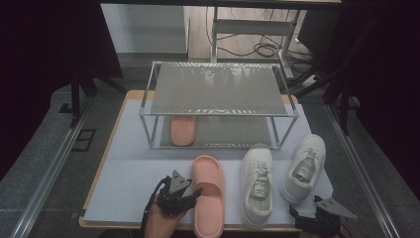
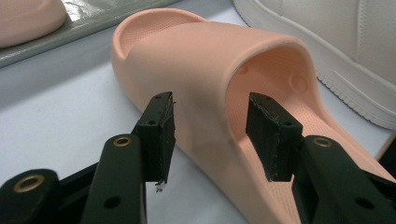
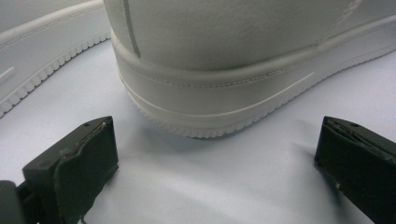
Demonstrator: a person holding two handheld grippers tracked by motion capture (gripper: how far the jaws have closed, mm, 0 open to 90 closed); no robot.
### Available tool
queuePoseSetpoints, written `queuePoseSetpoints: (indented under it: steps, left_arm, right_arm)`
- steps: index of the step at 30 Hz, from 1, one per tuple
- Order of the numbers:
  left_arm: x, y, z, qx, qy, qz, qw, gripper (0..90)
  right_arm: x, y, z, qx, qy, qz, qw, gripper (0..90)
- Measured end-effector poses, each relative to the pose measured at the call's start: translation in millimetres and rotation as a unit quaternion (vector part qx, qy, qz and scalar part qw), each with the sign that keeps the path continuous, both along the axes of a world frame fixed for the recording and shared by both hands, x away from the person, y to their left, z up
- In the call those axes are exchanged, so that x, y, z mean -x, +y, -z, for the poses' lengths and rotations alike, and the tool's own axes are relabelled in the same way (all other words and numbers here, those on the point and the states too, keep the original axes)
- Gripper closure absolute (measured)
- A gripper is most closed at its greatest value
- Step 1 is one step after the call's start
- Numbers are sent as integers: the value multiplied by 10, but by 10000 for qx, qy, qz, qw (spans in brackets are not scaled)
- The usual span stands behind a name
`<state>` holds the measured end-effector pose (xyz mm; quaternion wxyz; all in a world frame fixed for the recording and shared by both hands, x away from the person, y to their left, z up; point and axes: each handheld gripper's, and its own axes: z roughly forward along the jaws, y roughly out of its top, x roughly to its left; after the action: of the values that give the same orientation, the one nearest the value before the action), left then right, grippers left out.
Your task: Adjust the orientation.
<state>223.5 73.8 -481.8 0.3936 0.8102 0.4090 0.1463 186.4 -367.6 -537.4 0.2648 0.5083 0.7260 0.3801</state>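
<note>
Left hand-held gripper (image 1: 194,194) sits at the near edge of the surface (image 1: 133,173), just left of the pink slipper (image 1: 208,193). In the left gripper view the left hand-held gripper (image 2: 211,135) has its jaws parted, straddling the near side wall of the pink slipper's (image 2: 196,79) strap: one pad outside the wall, the other inside the foot opening. Pads look a hair off the rubber, though contact on the outer pad is hard to rule out from this angle. So it is released, not clamped.

The pink slipper lies flat on the surface, toe pointing away toward the rack (image 1: 218,106), heel at the near edge. Second pink slipper (image 1: 183,130) lies on the lower shelf of the rack, under the top shelf, left part.

Two white sneakers on the surface to the right: left sneaker (image 1: 257,183) just beside the pink slipper, right sneaker (image 1: 303,168) angled, near the right edge.

Right hand-held gripper (image 1: 309,218) rests at the near right corner, just below the right sneaker. In the right gripper view the right hand-held gripper (image 3: 215,154) has jaws spread wide, nothing between them, with the heel of the right sneaker (image 3: 233,60) just ahead, not touching. Released.
</note>
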Motion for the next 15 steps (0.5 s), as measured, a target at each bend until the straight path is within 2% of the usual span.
queuePoseSetpoints:
  steps: [3,8,15]
  left_arm:
    - [-49,-46,36,-133,39,-96,9999,510]
    - [-80,-27,33,-24,76,-223,9997,560]
    - [-76,-22,-13,-42,32,-330,9994,672]
  right_arm:
    - [0,-1,0,0,0,-3,10000,0]
    - [0,-1,0,-3,-1,-3,10000,0]
    - [0,-1,0,-2,-1,-3,10000,0]
